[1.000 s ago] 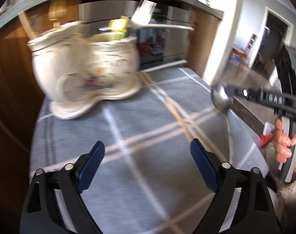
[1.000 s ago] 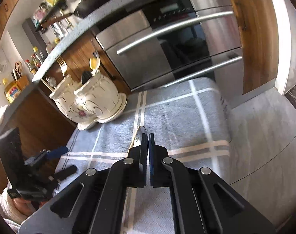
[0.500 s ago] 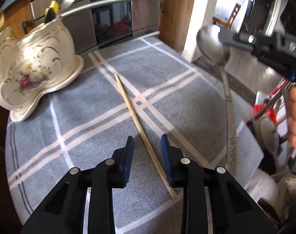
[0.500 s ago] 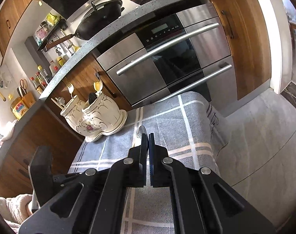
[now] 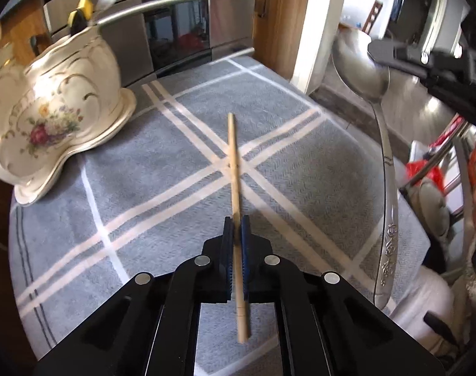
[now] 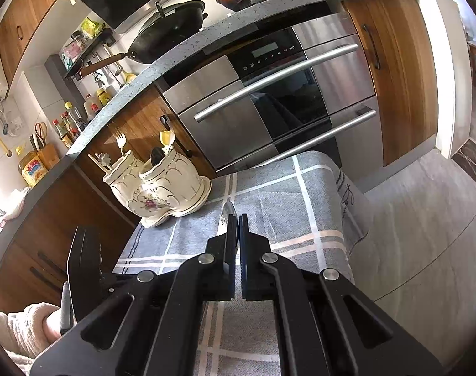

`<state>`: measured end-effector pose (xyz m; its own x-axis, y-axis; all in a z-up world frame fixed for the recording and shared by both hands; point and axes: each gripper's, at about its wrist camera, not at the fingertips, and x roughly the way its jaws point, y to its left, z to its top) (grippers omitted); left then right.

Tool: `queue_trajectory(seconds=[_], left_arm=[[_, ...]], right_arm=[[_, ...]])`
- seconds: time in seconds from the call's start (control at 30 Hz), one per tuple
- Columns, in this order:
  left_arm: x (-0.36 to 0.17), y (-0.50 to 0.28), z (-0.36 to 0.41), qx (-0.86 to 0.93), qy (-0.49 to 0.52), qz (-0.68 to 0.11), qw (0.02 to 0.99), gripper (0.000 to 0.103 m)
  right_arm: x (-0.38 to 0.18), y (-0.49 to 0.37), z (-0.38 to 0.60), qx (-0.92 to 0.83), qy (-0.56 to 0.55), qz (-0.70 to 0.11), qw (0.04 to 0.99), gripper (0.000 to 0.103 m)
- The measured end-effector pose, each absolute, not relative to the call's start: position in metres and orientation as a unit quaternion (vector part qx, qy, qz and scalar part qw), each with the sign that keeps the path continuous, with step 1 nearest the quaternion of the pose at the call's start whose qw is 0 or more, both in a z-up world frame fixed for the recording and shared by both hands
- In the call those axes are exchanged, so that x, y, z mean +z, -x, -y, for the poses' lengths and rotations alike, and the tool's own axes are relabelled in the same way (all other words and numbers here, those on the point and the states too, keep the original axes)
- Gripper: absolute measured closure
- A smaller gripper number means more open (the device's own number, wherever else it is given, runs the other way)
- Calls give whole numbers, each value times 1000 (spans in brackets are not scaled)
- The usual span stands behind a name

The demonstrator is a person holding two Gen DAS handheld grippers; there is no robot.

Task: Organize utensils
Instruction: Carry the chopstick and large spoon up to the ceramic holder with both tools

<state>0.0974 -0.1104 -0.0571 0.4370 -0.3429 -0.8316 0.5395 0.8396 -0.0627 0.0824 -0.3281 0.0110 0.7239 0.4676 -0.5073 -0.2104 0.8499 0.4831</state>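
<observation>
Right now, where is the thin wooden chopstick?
In the left wrist view, the thin wooden chopstick is clamped in the left gripper, pointing over the grey checked cloth, right of the floral ceramic holder.

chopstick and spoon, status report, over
Left gripper shut on chopstick. Right gripper shut on spoon, bowl pinched, handle hanging. Ceramic holder ahead, path clear.

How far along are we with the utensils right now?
Done: a fork and other pieces stand in the ceramic holder. In hand: left gripper clamps the chopstick; right gripper holds the spoon. Left: both must go into the holder.
</observation>
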Motion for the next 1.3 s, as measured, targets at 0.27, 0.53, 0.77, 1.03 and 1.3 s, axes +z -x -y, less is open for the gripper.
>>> queue_trajectory(seconds=[0.27,0.53,0.77,1.03,1.3], left_arm=[[-20,-86,63,-284,-27,-403,870,98],[46,-86,13,-264,23,-308,914,98],[99,-119,-29,-218,31,-227,949,98],[108,-169,-59,-199,45,-182,962,98],[88,-202,-60,-196,63,-163,965,98]], right_arm=[[19,-86,321,181,-207,-313,909,101],[45,-115,286,193,-183,-305,914,101],[92,-155,244,199,-160,-263,930,101],[140,-207,212,179,-147,-209,950,101],[149,-246,192,134,-120,-177,968,101]])
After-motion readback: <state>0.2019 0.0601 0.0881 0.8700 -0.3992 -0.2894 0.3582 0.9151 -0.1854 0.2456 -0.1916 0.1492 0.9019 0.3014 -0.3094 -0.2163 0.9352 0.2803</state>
